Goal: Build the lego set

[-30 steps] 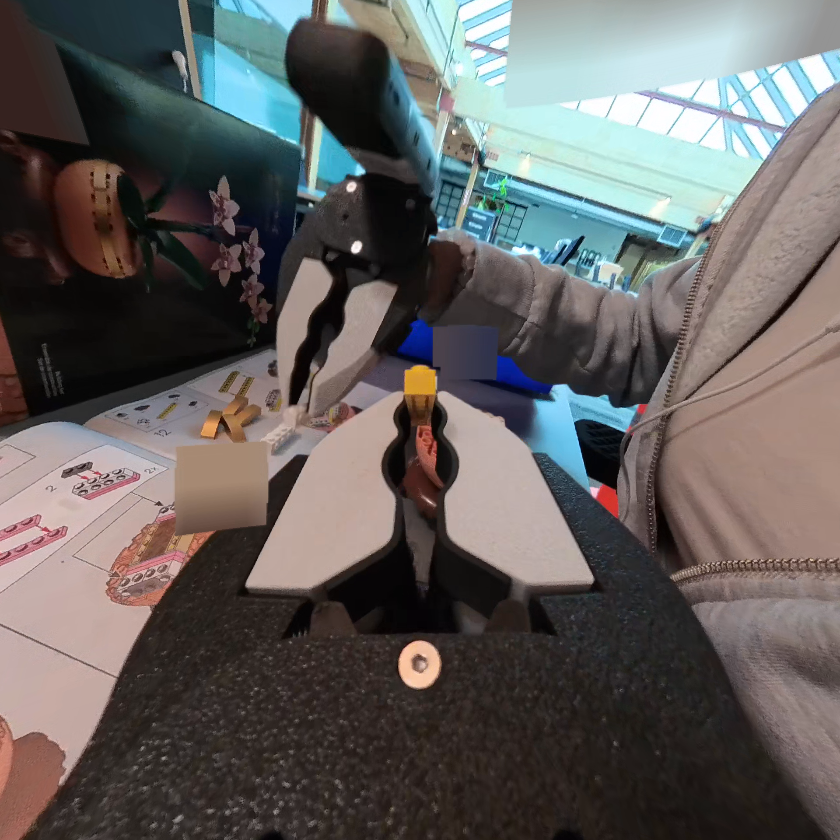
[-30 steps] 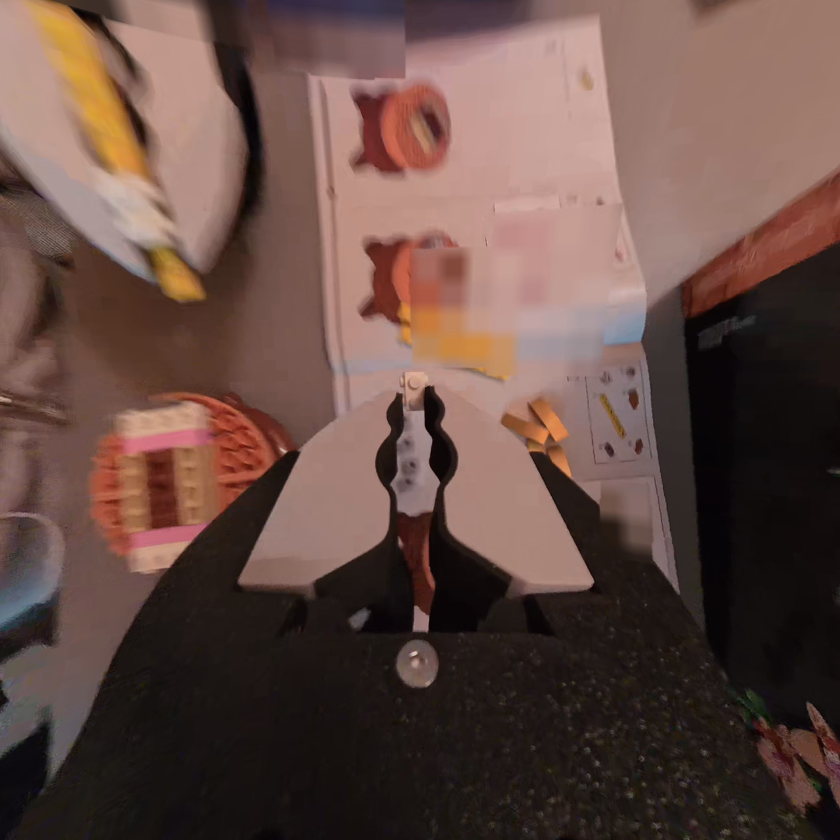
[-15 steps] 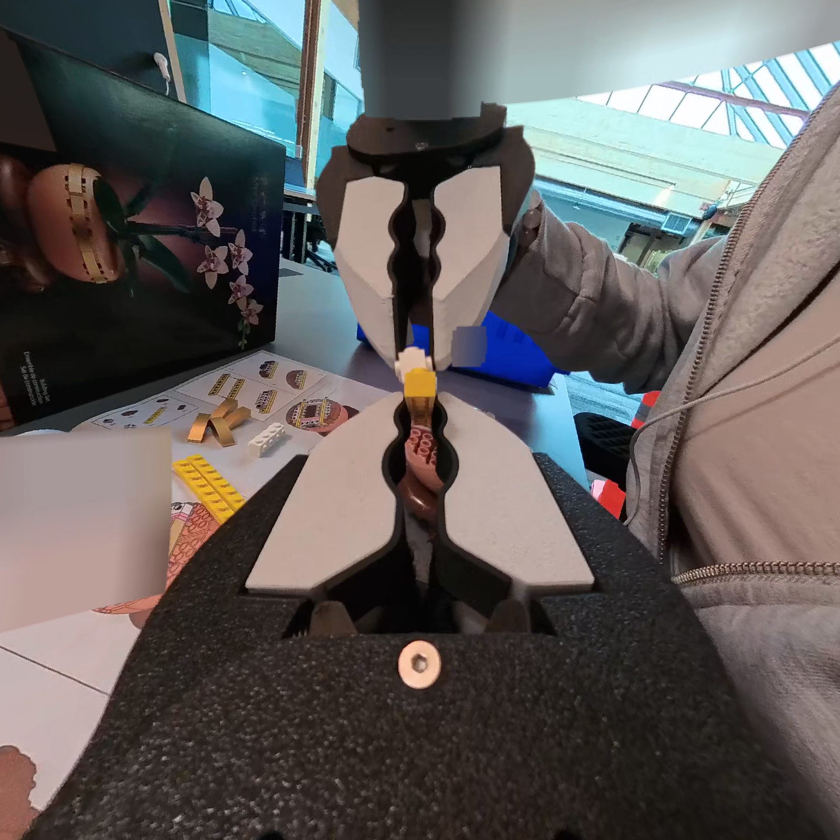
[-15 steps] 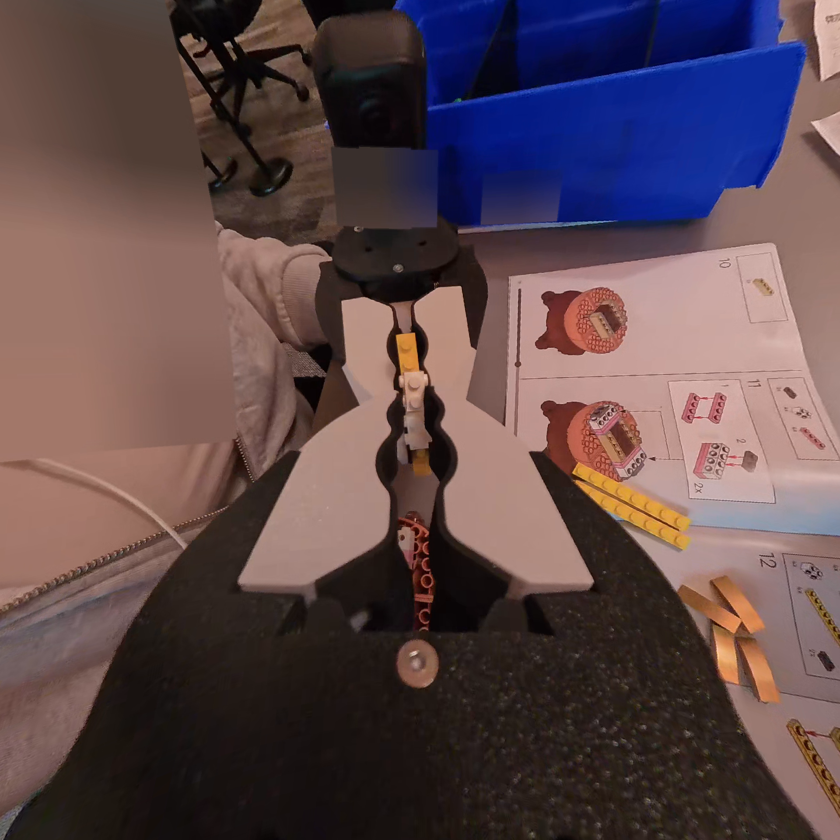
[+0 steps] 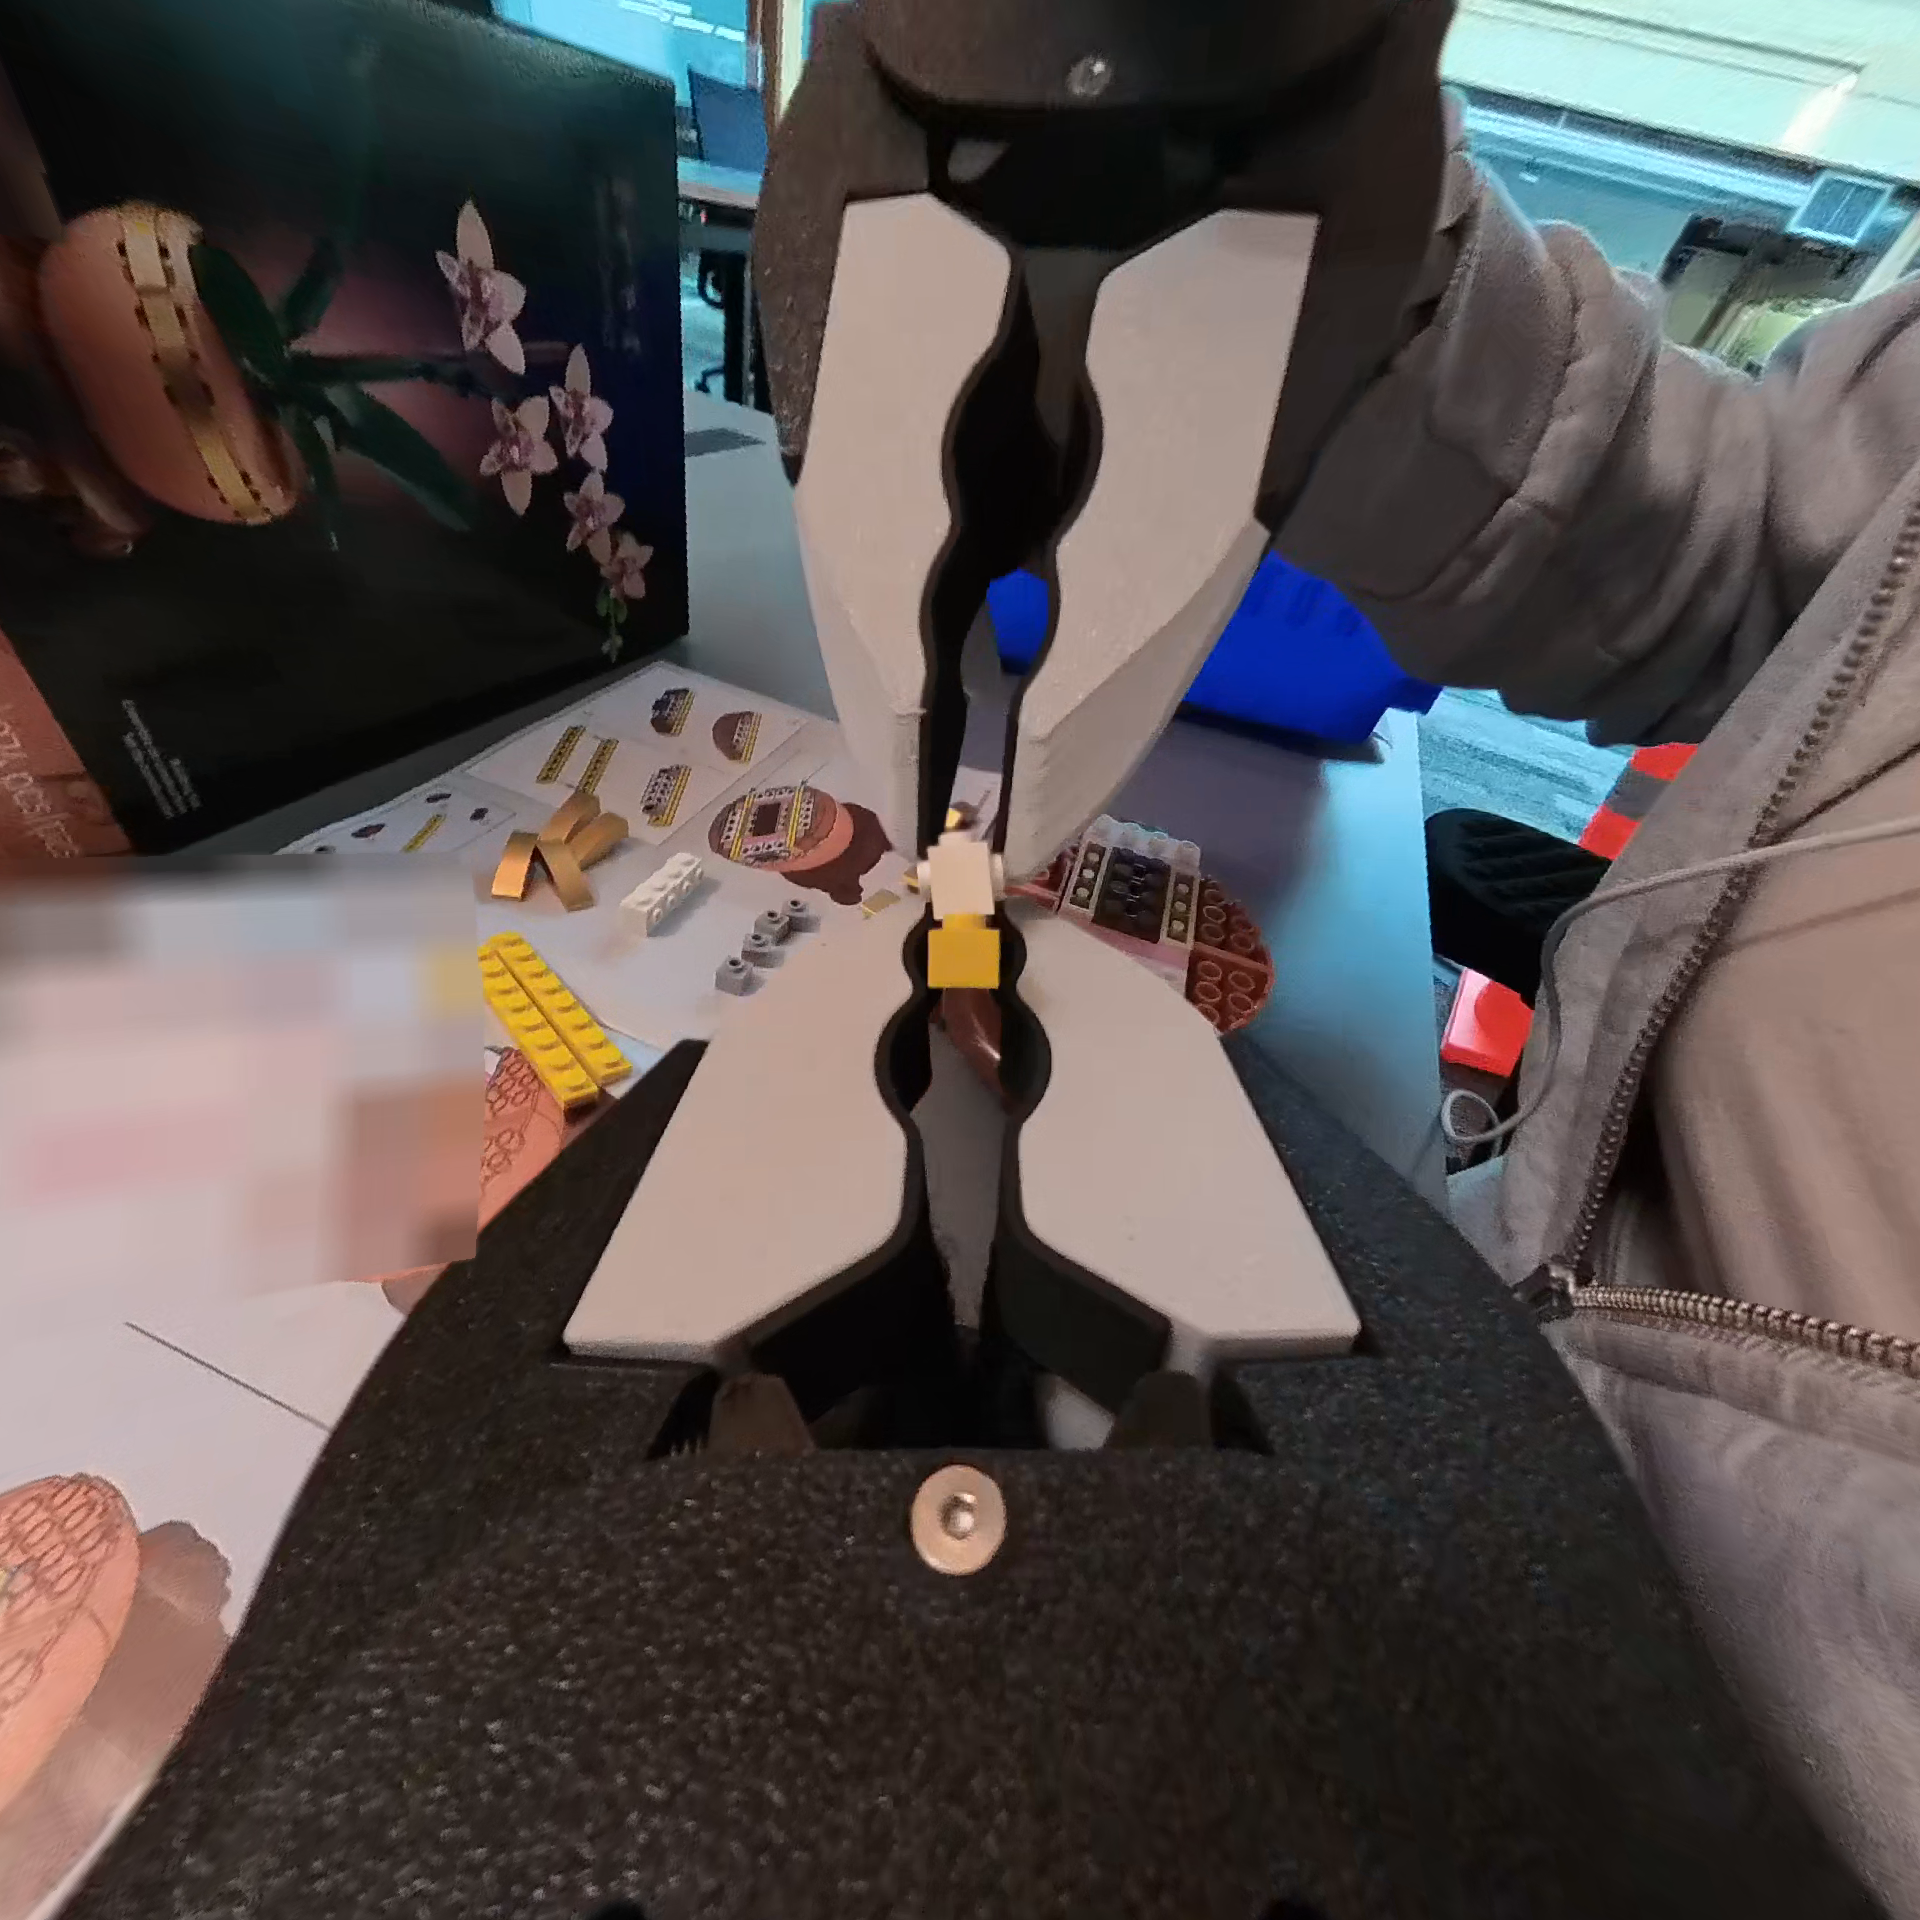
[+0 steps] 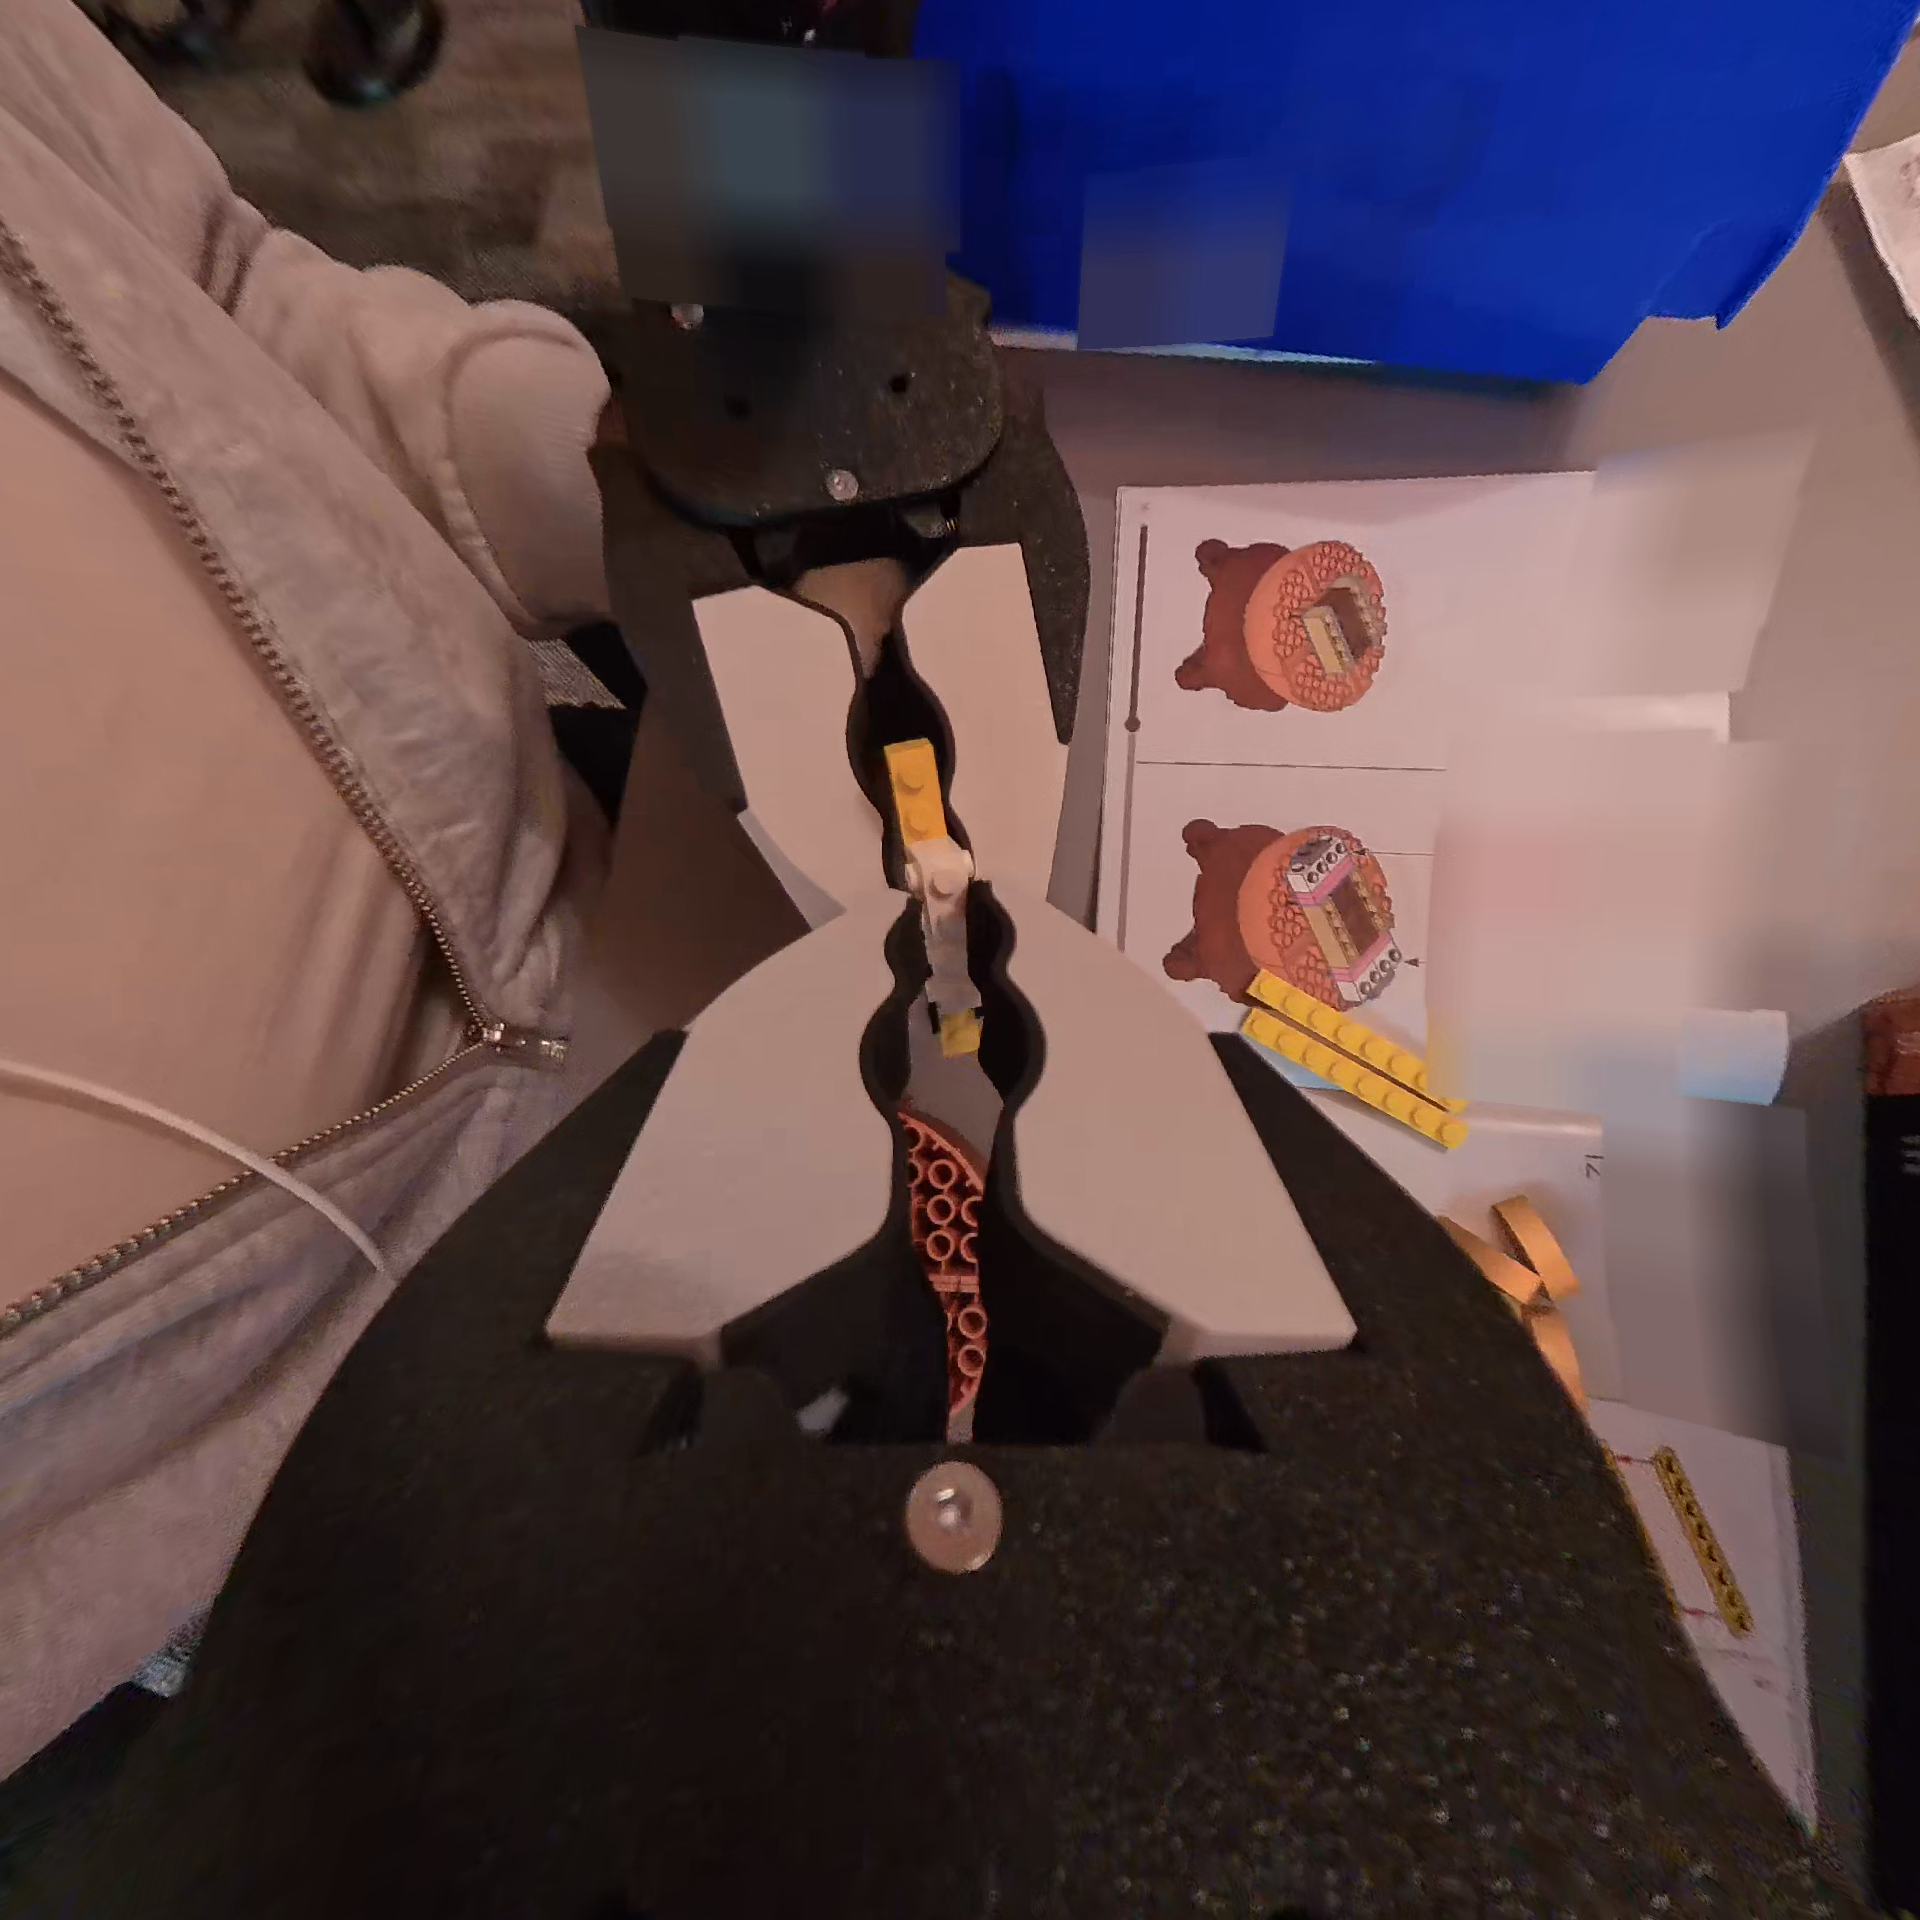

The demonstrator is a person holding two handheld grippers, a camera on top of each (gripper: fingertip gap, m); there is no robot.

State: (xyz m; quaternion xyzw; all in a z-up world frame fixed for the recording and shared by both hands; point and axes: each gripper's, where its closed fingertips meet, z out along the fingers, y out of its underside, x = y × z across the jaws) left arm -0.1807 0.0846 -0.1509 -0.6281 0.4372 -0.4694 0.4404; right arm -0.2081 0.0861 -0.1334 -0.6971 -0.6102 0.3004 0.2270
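Right gripper (image 5: 961, 831) tilted nearer; left-view-only grey studs (image 5: 764, 940).

The left gripper (image 5: 961, 940) and right gripper (image 6: 940, 925) meet tip to tip, jaws nearly closed and each pinching a small piece, grey-sleeved arms (image 5: 1558, 499) behind them.

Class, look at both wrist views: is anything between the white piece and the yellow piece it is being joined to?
Nothing visible: the white piece in the right gripper already meets the yellow piece in the left gripper.
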